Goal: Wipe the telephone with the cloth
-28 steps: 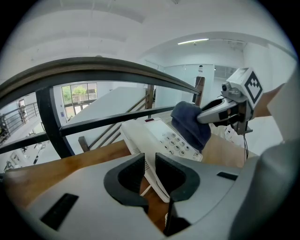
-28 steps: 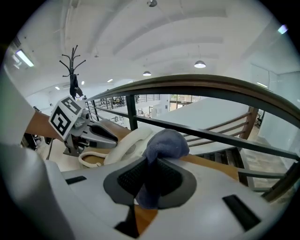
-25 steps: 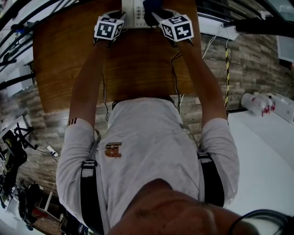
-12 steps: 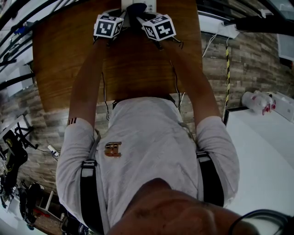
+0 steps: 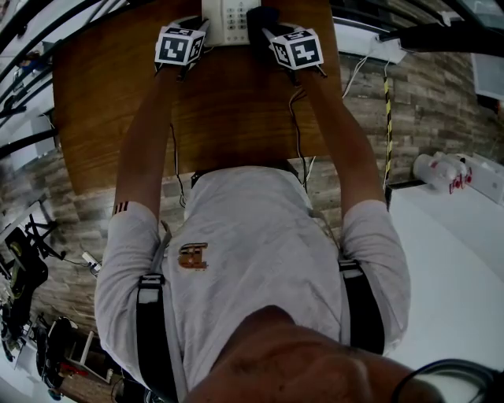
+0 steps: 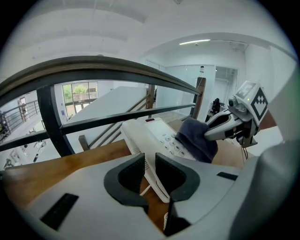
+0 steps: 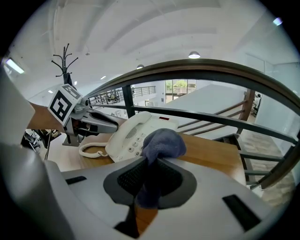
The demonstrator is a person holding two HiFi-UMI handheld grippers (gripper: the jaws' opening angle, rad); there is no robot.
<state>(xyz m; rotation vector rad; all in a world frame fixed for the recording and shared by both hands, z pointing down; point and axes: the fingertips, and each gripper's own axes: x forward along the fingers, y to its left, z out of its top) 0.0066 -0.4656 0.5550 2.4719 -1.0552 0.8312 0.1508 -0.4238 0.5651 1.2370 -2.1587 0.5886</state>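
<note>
Head view: brown wooden table (image 5: 236, 110). A white push-button telephone (image 5: 227, 16) sits at its far edge, with the left gripper (image 5: 195, 31) and right gripper (image 5: 268, 30) both at it.

Left gripper view: fingers (image 6: 133, 171) nearly together, nipping the telephone's near edge.

Right gripper view: fingers (image 7: 133, 178) pinching a dark blue cloth (image 7: 161, 143). Its bunched end rests on the telephone's keypad. A white coiled cord (image 7: 91, 150) lies beside the telephone.

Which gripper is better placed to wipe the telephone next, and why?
Right. The right gripper is shut on the cloth, which rests on the telephone keypad. The left gripper has no cloth; it seems to clamp the telephone's edge.
</note>
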